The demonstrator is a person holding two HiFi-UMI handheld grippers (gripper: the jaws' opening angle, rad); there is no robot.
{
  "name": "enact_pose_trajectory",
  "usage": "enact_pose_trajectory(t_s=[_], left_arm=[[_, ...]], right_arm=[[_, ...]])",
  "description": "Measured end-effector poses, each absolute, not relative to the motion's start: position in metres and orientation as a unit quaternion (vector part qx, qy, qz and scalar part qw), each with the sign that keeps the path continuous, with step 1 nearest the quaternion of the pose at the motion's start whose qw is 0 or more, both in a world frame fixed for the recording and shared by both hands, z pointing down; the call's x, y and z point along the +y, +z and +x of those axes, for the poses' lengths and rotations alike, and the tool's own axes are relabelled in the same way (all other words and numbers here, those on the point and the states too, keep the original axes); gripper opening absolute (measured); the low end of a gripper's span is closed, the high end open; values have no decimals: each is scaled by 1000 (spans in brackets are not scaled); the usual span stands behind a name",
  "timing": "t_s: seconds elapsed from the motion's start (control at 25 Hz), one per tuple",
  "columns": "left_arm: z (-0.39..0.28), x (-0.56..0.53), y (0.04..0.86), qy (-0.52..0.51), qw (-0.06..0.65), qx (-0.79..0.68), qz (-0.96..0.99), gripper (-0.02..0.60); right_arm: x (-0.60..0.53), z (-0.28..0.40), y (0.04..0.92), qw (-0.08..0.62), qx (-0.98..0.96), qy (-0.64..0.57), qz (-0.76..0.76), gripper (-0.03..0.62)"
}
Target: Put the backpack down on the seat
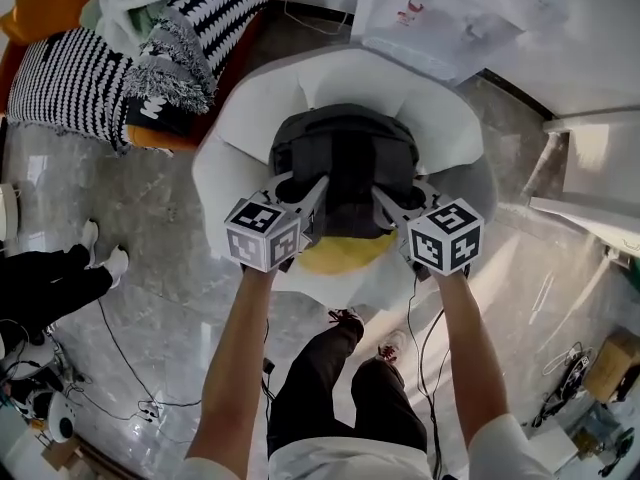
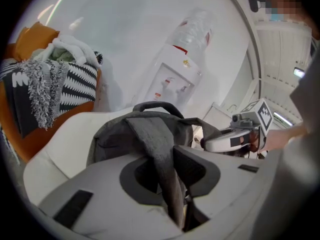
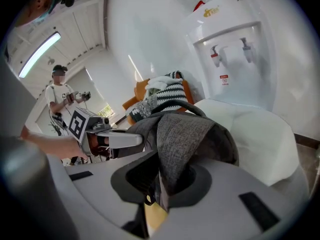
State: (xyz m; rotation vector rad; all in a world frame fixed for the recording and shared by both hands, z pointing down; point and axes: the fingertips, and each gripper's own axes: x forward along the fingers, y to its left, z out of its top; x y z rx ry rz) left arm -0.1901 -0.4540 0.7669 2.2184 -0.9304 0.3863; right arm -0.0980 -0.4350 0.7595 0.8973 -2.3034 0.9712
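head view: left tongs (image 1: 305, 184), right tongs (image 1: 400, 190) tight on backpack (image 1: 345, 153) straps (image 2: 161, 154) (over white seat (image 1: 255, 118))

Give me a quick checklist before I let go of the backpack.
1. Backpack centred over the white seat: ok.
2. Backpack's weight fully resting on the seat: cannot tell.
3. Right gripper shut on the right strap: ok.
4. Left gripper has the left strap between its jaws; whether the pads press on it: cannot tell.
5. Yellow object lies under the backpack's near edge; whether it gives steady support: cannot tell.
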Motion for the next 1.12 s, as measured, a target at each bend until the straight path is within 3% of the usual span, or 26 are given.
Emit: enact_pose_trajectory(t_s=[0.24,0.64,1.12], left_arm=[[-200,-462,774,162,342,-379,845,172],[-215,-463,776,144,357,-408,828,284],[-237,-436,764,138,369,-435,810,288]], right_arm=[[-441,-98,766,235,-839,355,338,55],[-438,-79,776,255,-821,351,372,149],[-426,-62,761,252,-813,348,393,149]])
